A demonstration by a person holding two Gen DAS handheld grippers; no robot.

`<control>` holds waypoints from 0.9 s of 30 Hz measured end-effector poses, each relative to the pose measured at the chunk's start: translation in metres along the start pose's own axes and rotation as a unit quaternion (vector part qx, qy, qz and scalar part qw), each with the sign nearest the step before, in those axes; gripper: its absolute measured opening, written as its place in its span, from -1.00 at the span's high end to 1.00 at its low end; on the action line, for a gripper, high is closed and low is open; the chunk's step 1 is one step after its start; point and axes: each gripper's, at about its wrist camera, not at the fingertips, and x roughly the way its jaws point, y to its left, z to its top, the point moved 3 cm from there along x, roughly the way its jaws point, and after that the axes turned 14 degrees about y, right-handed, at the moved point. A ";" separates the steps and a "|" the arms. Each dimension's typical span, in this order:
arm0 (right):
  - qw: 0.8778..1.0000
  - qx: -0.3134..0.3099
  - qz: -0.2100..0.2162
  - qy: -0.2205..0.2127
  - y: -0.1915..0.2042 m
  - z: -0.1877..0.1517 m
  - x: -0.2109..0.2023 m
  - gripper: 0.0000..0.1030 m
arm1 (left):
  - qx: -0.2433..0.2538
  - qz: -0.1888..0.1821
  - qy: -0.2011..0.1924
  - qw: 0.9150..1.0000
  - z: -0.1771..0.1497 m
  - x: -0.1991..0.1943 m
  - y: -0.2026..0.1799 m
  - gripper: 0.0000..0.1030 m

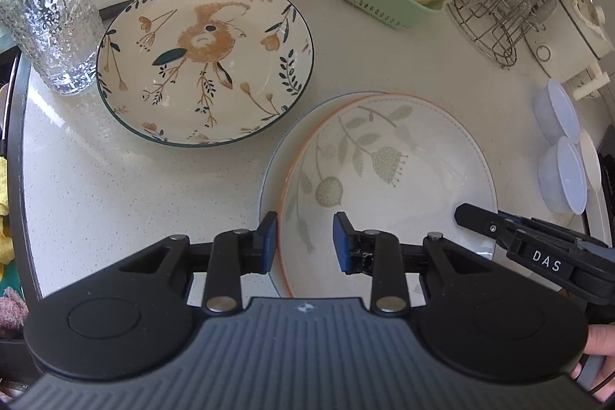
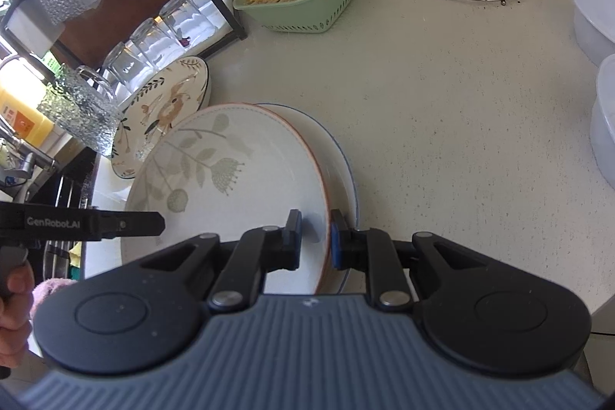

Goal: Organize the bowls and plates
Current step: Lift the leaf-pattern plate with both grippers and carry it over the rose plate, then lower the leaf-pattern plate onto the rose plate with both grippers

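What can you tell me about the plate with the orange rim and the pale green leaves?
The orange-rimmed plate is white and glossy, likely ceramic, with pale green leaves and round flower heads. It lies on, and off-centre of, a blue-rimmed plate on the speckled counter. The right gripper is shut on its rim; the left gripper's jaws straddle the opposite rim.

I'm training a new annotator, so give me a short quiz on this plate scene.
1. True or false: the orange-rimmed plate lies on top of a blue-rimmed plate.
2. Which gripper is shut on the orange-rimmed plate's rim? A: left. B: right.
3. Fill in: the animal-patterned plate has a ____ rim.

Key
1. True.
2. B. The right gripper pinches the rim, while the left gripper straddles it with its pads apart.
3. Dark green.
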 end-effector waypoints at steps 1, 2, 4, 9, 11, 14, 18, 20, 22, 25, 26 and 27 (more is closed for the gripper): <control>1.000 0.002 0.001 -0.001 -0.001 0.000 0.000 0.64 | -0.004 -0.003 -0.001 1.000 0.001 0.000 0.001 0.32; 1.000 0.004 0.003 -0.002 -0.001 0.000 0.000 0.65 | -0.008 -0.004 -0.003 1.000 0.001 -0.001 0.002 0.32; 1.000 0.012 0.007 -0.004 -0.003 0.000 -0.001 0.65 | -0.010 -0.004 -0.007 1.000 0.002 -0.004 0.002 0.30; 1.000 0.011 -0.003 -0.002 0.000 0.001 -0.001 0.66 | -0.027 -0.017 -0.009 0.999 0.002 -0.009 0.007 0.30; 1.000 0.011 -0.008 -0.005 0.002 0.002 -0.002 0.65 | -0.032 -0.017 -0.013 0.999 0.000 -0.010 0.009 0.30; 1.000 0.005 -0.014 -0.022 0.004 0.005 -0.007 0.66 | -0.043 -0.027 -0.018 0.999 -0.003 -0.014 0.014 0.30; 0.999 -0.007 -0.022 -0.027 0.006 0.008 -0.008 0.66 | -0.047 -0.025 -0.028 0.998 -0.006 -0.021 0.016 0.30; 0.999 -0.011 -0.026 -0.033 0.007 0.008 -0.010 0.66 | -0.050 -0.026 -0.036 0.998 -0.007 -0.026 0.017 0.30; 0.998 -0.018 -0.030 -0.044 0.008 0.008 -0.015 0.66 | -0.053 -0.024 -0.046 0.997 -0.009 -0.032 0.017 0.30; 0.997 -0.028 -0.031 -0.057 0.011 0.007 -0.024 0.67 | -0.051 -0.021 -0.063 0.997 -0.011 -0.042 0.014 0.30; 0.997 -0.031 -0.029 -0.060 0.012 0.007 -0.026 0.66 | -0.047 -0.016 -0.069 0.996 -0.011 -0.045 0.012 0.30; 0.997 -0.034 -0.027 -0.061 0.013 0.007 -0.029 0.66 | -0.041 -0.009 -0.073 0.996 -0.012 -0.047 0.010 0.30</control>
